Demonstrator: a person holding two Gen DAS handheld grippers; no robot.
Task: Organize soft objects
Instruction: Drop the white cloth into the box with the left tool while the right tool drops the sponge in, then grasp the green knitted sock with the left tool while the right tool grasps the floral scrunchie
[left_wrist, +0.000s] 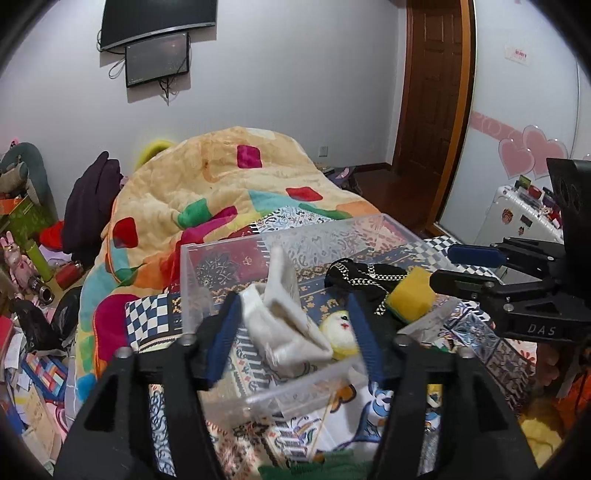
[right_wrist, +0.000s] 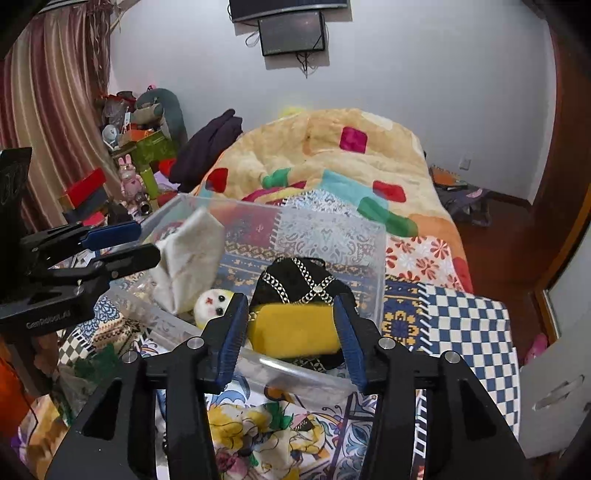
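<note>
A clear plastic bin (left_wrist: 295, 391) (right_wrist: 332, 221) stands on the patterned bed. In it lie a black cloth with a chain pattern (left_wrist: 364, 275) (right_wrist: 295, 280), a yellow sponge (left_wrist: 410, 291) (right_wrist: 295, 330), a small white and yellow plush face (left_wrist: 338, 332) (right_wrist: 210, 301) and a white cloth (left_wrist: 284, 317) (right_wrist: 188, 258). The white cloth looks blurred, between my open left gripper's (left_wrist: 295, 336) jaws over the bin. My right gripper (right_wrist: 291, 336) is open with its jaws either side of the yellow sponge, apart from it.
A beige quilt with coloured patches (left_wrist: 221, 192) (right_wrist: 332, 155) is heaped behind the bin. A cluttered floor and shelf (left_wrist: 26, 258) (right_wrist: 125, 166) lie left of the bed. A wooden door (left_wrist: 432, 92) and a white cabinet (left_wrist: 517, 218) stand at right.
</note>
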